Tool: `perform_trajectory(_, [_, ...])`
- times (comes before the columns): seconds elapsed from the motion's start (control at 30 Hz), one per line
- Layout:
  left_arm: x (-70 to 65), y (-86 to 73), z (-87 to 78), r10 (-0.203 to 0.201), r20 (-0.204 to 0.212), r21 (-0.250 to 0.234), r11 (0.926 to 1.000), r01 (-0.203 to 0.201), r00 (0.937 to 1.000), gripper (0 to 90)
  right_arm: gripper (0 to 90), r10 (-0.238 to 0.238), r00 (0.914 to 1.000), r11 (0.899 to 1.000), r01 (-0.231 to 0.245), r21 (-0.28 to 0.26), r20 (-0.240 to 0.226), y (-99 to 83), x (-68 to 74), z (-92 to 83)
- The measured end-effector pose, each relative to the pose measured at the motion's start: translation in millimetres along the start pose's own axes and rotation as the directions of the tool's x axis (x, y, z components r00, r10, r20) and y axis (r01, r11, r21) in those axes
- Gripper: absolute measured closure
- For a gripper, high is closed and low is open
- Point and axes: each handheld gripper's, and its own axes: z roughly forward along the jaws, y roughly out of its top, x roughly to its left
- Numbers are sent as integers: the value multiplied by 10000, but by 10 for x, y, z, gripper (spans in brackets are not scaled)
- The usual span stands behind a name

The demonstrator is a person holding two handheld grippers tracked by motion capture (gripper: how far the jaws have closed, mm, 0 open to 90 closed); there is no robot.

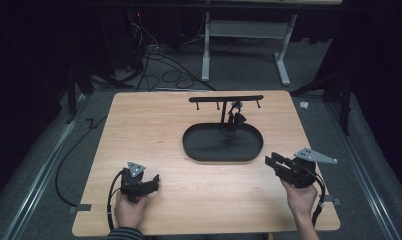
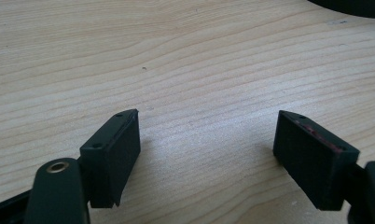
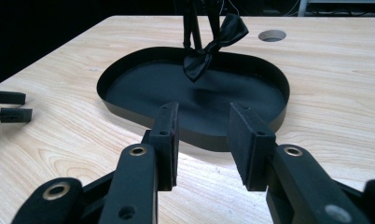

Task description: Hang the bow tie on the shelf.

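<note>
Now we see a wooden table (image 1: 154, 125) with a black oval tray (image 1: 204, 152) lying a little right of the middle, its long axis going from left to right. From the tray a thin stand (image 1: 223, 112) rises with a crossbar on top, and a black bow tie (image 3: 213, 44) hangs on it, above the far part of the tray. We think it hangs from a hook of the crossbar, but this part is dark and small, so we are not sure.

Our right gripper (image 3: 202, 140) is at the near right of the table, just beside the near right rim of the tray, and it points toward the bow tie. Its jaws stand about half apart with nothing between them. The bow tie lies straight ahead of these jaws, farther and higher, across the tray floor.

Our left gripper (image 2: 206, 149) rests at the near left, well apart from the tray, with its jaws wide and only bare wood between them. So the right hand is clearly the nearer one for reaching the bow tie.
</note>
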Motion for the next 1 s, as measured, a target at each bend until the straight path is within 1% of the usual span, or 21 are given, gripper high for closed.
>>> perform_trajectory(0.1, [-1, 0, 1, -3, -9, -16, 10000, 3, 10000, 233, 651, -30, 10000, 10000, 30, 23, 6, -12, 7, 18])
perform_trajectory(0.17, [0, 0, 0, -3, 3, -2, 10000, 3, 10000, 233, 644, -251, 9997, 9994, 250, 246, 45, -34, 46, 65])
perform_trajectory(0.23, [0, -1, 1, -5, -7, -17, 10000, 5, 10000, 233, 644, -300, 9995, 9989, 299, 348, 25, -49, 64, 88])
perform_trajectory(0.43, [0, 0, 1, -7, -7, -14, 10000, 7, 10000, 233, 642, -264, 9996, 9988, 266, 414, -65, -81, 87, 130])
perform_trajectory(0.5, [0, -1, 1, -7, -7, -15, 10000, 7, 10000, 233, 641, -297, 9995, 9984, 299, 475, -54, -92, 100, 146])
perform_trajectory(0.53, [0, 0, 0, -5, 4, -2, 10000, 5, 10000, 233, 641, -434, 9990, 9977, 437, 516, -51, -100, 111, 159])
perform_trajectory(0.57, [0, 0, 0, -5, 4, -2, 10000, 5, 10000, 233, 641, -434, 9990, 9977, 437, 516, -51, -100, 111, 159])
perform_trajectory(0.6, [0, 0, 0, -4, 5, -1, 10000, 4, 10000, 233, 640, -426, 9990, 9973, 433, 589, -135, -116, 132, 184])
perform_trajectory(1.0, [0, -1, 1, -5, -7, -13, 10000, 5, 10000, 233, 639, -503, 9980, 9954, 532, 795, -386, -159, 202, 305])
